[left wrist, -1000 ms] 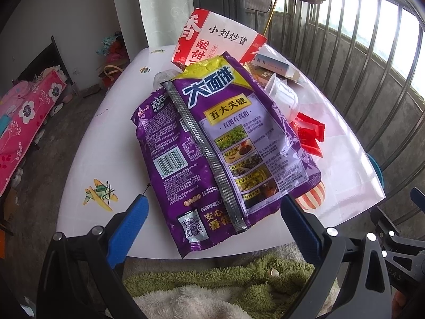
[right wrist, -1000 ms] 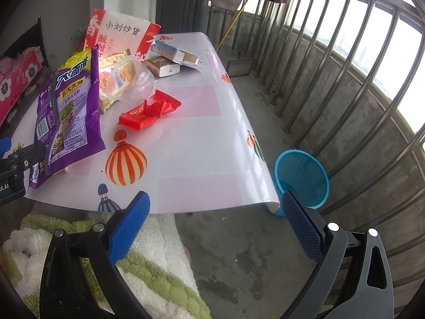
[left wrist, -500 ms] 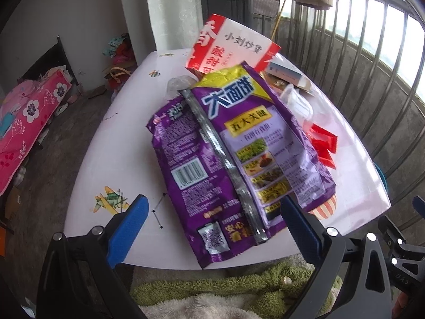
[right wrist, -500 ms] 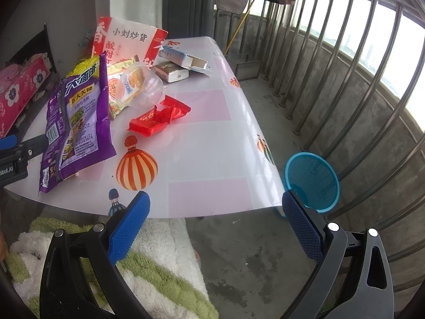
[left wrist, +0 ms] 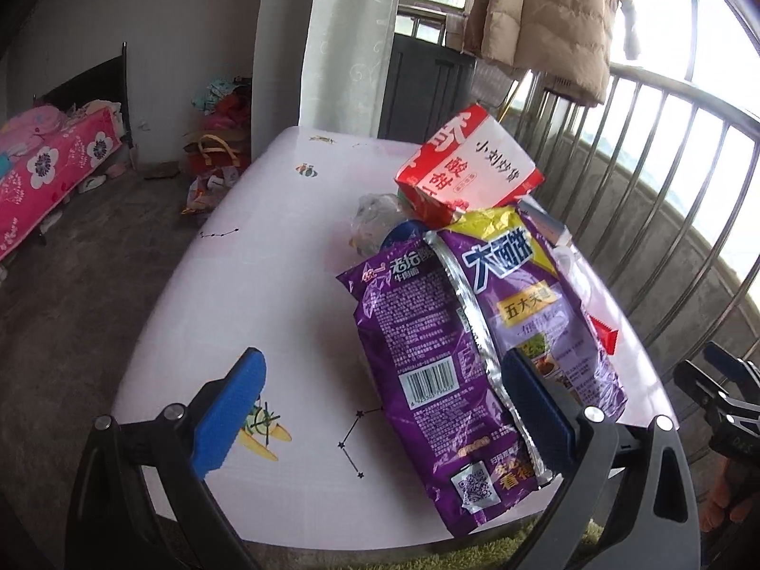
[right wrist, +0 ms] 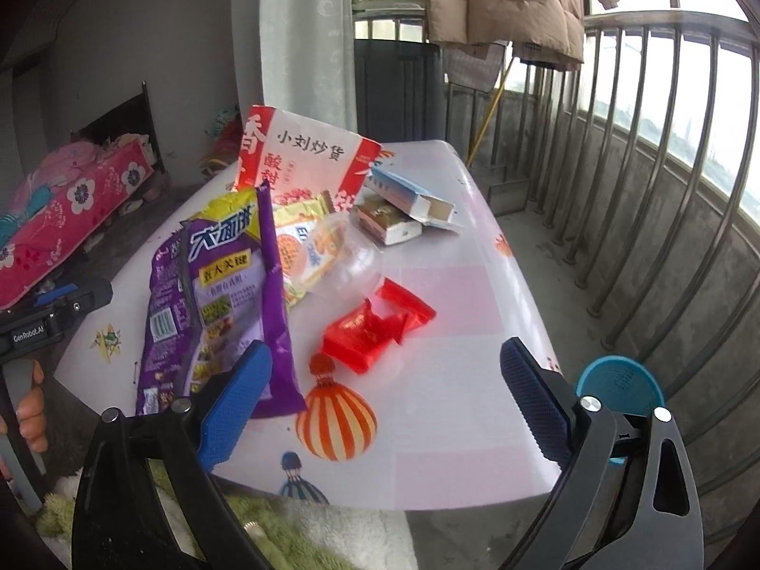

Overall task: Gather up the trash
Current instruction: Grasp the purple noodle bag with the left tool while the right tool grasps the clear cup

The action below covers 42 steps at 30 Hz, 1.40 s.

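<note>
Left wrist view has swung leftward off the purple bag [left wrist: 479, 346]; both grippers released, right gripper [right wrist: 387, 399] closing on nothing

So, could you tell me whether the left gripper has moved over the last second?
Yes. In the left wrist view the purple snack bag lay centred between its fingers; now it sits by the right finger, so the left gripper has swung left across the table.

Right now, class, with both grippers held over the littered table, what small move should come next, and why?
Probably ease the right gripper forward onto the red wrapper. Its jaws are closing a little with nothing between them, the wrapper lies loose just ahead, and the blue basket waits beside the table.
</note>
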{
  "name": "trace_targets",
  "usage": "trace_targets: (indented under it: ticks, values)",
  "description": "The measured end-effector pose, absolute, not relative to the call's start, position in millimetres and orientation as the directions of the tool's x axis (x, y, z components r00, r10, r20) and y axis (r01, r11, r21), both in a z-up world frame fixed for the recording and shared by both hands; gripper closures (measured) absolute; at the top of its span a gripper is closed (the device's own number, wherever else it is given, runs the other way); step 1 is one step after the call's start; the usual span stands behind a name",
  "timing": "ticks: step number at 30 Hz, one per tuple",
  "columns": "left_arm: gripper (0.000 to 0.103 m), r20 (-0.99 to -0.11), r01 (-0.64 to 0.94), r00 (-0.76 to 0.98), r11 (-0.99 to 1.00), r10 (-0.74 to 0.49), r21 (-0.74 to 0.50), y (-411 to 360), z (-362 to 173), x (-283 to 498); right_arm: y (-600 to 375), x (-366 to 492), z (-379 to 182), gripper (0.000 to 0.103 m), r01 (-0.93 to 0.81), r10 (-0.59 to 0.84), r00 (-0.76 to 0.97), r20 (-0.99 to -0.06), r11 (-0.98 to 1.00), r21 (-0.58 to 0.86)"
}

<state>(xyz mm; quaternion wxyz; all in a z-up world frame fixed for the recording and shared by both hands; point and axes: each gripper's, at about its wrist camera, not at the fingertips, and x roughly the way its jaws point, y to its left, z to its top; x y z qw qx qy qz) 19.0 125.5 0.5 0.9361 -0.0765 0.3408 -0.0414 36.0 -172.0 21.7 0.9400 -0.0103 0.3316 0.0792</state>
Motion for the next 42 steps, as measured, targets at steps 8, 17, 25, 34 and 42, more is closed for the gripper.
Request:
trace_targets:
  ticks: [8, 17, 25, 34, 42]
  values:
    - [0.007, -0.627, 0.077, 0.735, 0.95, -0.259, -0.302, 135.4, -21.3, 43.2, -137.7, 73.2, -1.4, 0.054, -0.251, 0.237, 0.65, -0.722, 0.964, 0.09]
    - [0.041, -0.617, 0.073, 0.604, 0.806, -0.504, -0.587, 144.8, -62.6, 73.3, -125.3, 94.8, -25.2, 0.073, -0.252, 0.246, 0.537, -0.807, 0.96, 0.125]
    - [0.073, -0.551, 0.116, 0.61, 0.752, -0.569, -0.648, 148.7, -57.5, 68.1, -120.8, 94.8, -28.6, 0.079, -0.246, 0.233, 0.518, -0.823, 0.962, 0.117]
    - [0.103, -0.391, 0.227, 0.665, 0.671, -0.636, -0.706, 176.9, -25.1, 48.8, -133.8, 78.5, -10.2, 0.079, -0.23, 0.233, 0.567, -0.79, 0.966, 0.12]
    - [0.103, -0.27, 0.279, 0.739, 0.645, -0.617, -0.711, 206.2, 14.1, 36.1, -158.9, 76.8, -1.3, 0.079, -0.16, 0.184, 0.613, -0.768, 0.981, 0.108]
